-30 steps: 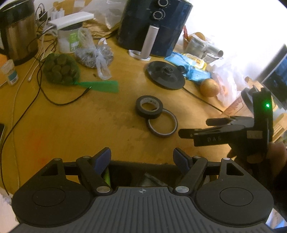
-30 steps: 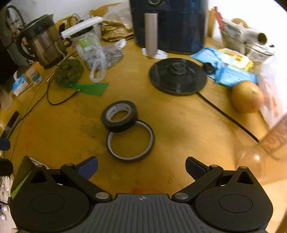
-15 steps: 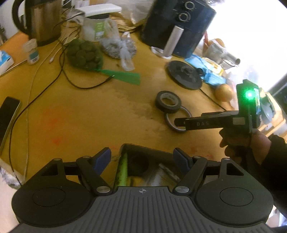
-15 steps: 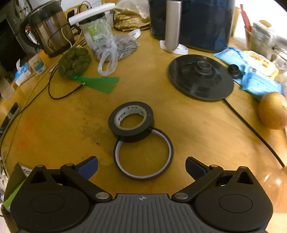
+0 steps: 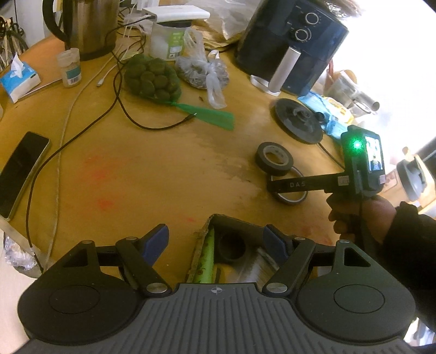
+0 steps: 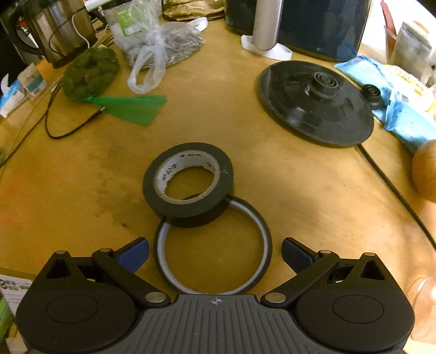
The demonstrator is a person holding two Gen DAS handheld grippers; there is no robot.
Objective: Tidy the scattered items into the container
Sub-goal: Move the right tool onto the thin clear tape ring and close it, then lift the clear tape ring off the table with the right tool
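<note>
A black tape roll (image 6: 188, 211) lies on the wooden table, its near edge resting on a thin dark tape ring (image 6: 265, 239). My right gripper (image 6: 215, 250) is open and low over the ring, one blue-padded finger on each side, not touching it. In the left wrist view the same roll (image 5: 261, 160) and ring (image 5: 293, 201) lie at the right, with the right gripper (image 5: 272, 185) over them, held by a person's hand. My left gripper (image 5: 215, 241) is open above an open cardboard box (image 5: 203, 237), which holds a green item and a dark roll.
A black kettle base (image 6: 316, 109) with its cord lies to the right of the tapes. An air fryer (image 5: 291, 46), a net of green balls (image 5: 152, 79), a plastic bag (image 6: 152, 49) and a kettle (image 5: 87, 24) crowd the back. A phone (image 5: 21, 168) and cables lie left.
My right gripper has come down and forward, so the thin ring now lies between its fingers. The left view has shifted, and more of the box shows under the left gripper.
</note>
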